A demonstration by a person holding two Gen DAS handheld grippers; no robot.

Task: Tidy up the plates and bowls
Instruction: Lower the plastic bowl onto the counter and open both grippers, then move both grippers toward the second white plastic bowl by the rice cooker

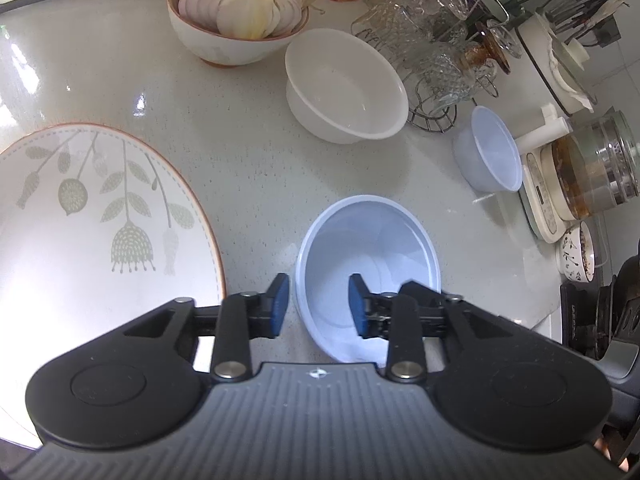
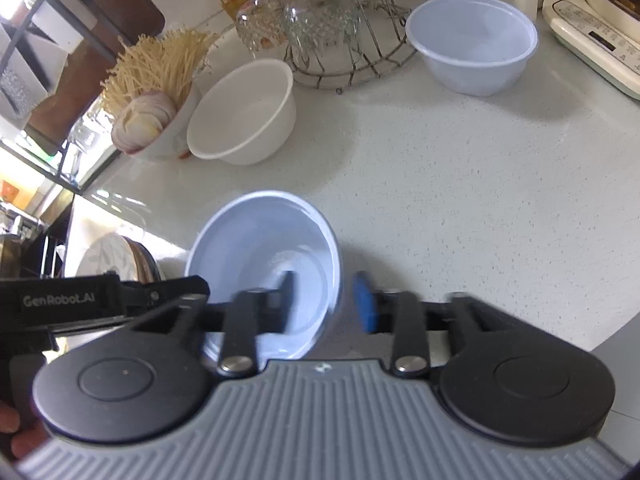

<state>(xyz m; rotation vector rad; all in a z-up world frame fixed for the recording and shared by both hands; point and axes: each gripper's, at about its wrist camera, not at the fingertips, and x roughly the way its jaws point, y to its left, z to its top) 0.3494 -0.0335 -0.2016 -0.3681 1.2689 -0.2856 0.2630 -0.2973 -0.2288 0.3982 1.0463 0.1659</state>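
The pale blue bowl is seen low in the centre of both wrist views, resting on the speckled white surface with its mouth tipped up and toward the upper part of the frame. Being round, it has no long axis; its open side is what gives it direction. Its rim is straddled on either side: the left gripper has one blue pad outside the rim and one inside, and the right gripper likewise. Both sets of jaws are spread and no pad is seen pressing on the rim, so a release step is judged to be in hand.

To the left, the leaf-patterned plate is touched by nothing. Further up, a white bowl and a second pale blue bowl are left loose near the wire rack of glasses. A bowl of sliced onion is seen at the top.

Next, one loose bowl is probably to be pinched at its rim and nested.
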